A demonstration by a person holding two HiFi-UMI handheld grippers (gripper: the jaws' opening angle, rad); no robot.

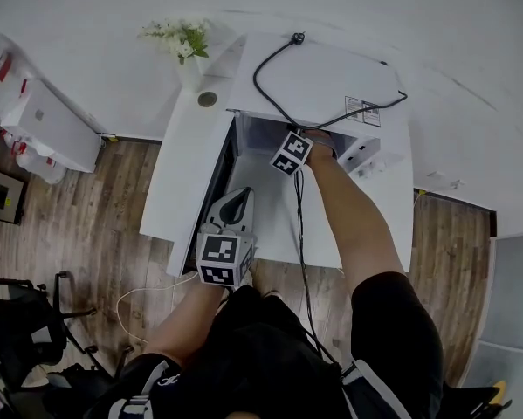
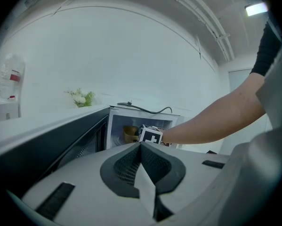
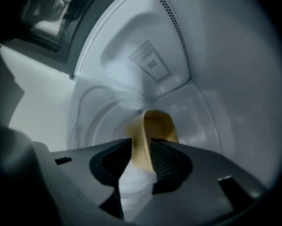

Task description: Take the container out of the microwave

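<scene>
Left gripper [image 2: 141, 147] hangs outside by the open microwave door [image 2: 60, 149], fingers clenched on nothing. Deep in the microwave [image 1: 322, 77] cavity, the yellow container [image 3: 156, 126] is over the turntable plate [image 3: 96, 114]. Can't tell if it's lifted yet. Right gripper [image 3: 141, 149] fingers are grasping one side wall only, one finger inside the rim and one outside. Risks:
- The one-wall pinch looks thin, so the container may pivot, tilt or slip on the pull-out.
- Dragged low, its base could catch the cavity's front lip.
- Contents aren't visible. A tilt could spill any.
- The left gripper gives no support.
</scene>
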